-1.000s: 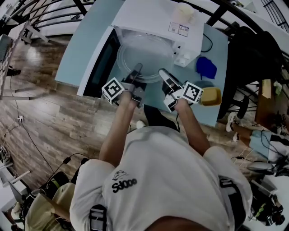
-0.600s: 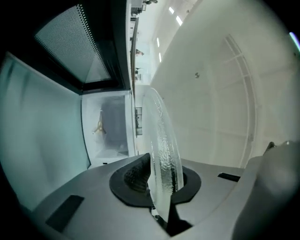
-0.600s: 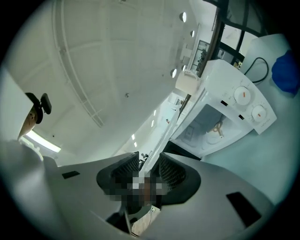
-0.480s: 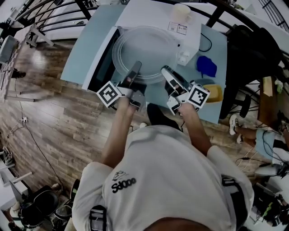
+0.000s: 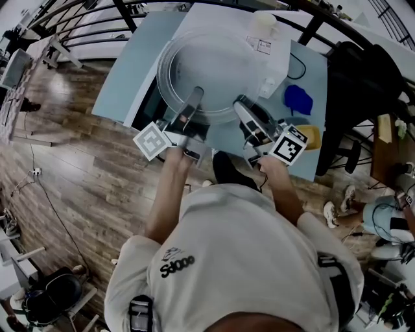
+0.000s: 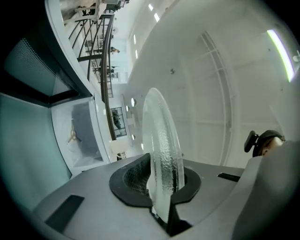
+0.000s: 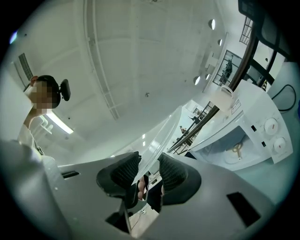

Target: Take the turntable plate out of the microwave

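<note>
Glass turntable plate (image 5: 207, 68) gripped at its near rim: left gripper (image 5: 195, 97) jaws narrow, right gripper (image 5: 241, 107) jaws wider, both clamping it.

The only print I can make out from here is on the back of the person's white shirt (image 5: 227, 246): a dark logo (image 5: 178, 264) reading roughly "Sd000", though I'm unsure of the letters. The sticker (image 5: 259, 44) on the microwave (image 5: 217, 18) is too small to read. The cubes on the left gripper (image 5: 197, 92) and right gripper (image 5: 238, 102) carry only black-and-white square patterns.
</note>
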`<state>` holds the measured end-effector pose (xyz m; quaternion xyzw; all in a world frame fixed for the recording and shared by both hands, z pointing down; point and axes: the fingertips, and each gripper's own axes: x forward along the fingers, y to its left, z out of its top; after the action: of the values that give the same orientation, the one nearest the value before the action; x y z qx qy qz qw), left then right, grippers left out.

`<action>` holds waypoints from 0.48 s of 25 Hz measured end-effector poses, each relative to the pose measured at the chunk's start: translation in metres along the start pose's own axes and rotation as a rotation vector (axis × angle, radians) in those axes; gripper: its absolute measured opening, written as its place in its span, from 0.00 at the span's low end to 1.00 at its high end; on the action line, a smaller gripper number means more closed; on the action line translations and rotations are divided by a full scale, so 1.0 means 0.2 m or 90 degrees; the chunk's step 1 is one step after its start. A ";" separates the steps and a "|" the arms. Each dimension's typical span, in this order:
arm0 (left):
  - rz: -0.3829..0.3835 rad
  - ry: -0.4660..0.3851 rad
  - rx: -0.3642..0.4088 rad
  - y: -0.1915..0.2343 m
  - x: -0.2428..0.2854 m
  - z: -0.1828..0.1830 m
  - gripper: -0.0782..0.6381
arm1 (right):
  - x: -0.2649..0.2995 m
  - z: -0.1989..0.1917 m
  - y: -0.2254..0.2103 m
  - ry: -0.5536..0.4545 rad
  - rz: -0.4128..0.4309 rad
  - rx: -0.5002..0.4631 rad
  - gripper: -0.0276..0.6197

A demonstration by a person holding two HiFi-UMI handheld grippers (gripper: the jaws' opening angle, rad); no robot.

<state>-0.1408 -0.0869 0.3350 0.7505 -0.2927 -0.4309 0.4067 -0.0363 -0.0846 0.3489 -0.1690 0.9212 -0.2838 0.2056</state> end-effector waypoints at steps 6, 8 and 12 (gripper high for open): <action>-0.015 0.001 0.008 -0.06 -0.01 0.02 0.17 | 0.01 0.03 0.06 -0.005 0.014 -0.014 0.24; -0.017 0.002 0.010 -0.06 -0.01 0.02 0.17 | 0.02 0.03 0.06 -0.006 0.015 -0.016 0.24; -0.013 0.005 0.011 -0.05 -0.01 0.02 0.17 | 0.02 0.02 0.05 -0.006 0.009 -0.023 0.24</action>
<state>-0.1452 -0.0816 0.3257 0.7587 -0.2869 -0.4294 0.3970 -0.0399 -0.0802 0.3379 -0.1672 0.9266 -0.2645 0.2085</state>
